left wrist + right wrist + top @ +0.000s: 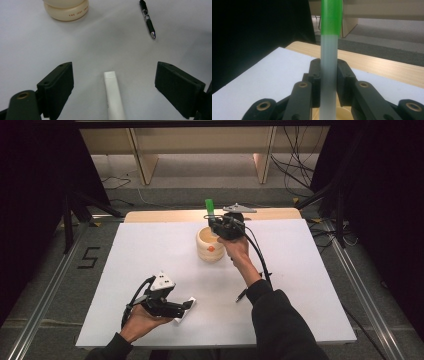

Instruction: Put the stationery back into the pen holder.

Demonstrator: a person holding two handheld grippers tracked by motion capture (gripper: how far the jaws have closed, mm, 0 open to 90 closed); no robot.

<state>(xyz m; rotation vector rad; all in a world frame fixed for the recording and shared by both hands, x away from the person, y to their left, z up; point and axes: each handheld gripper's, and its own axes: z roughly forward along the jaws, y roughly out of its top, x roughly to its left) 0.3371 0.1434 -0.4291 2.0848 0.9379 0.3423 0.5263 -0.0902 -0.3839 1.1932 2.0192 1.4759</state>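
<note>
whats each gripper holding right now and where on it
The right gripper clamps a green-capped marker by its pale barrel, below the cap. The left gripper holds nothing; its open jaws flank a white pen.

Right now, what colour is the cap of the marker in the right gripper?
Green, on the marker; right gripper view shows it best.

Holder mid-table, pen nearer the person, marker lying left of it.
</note>
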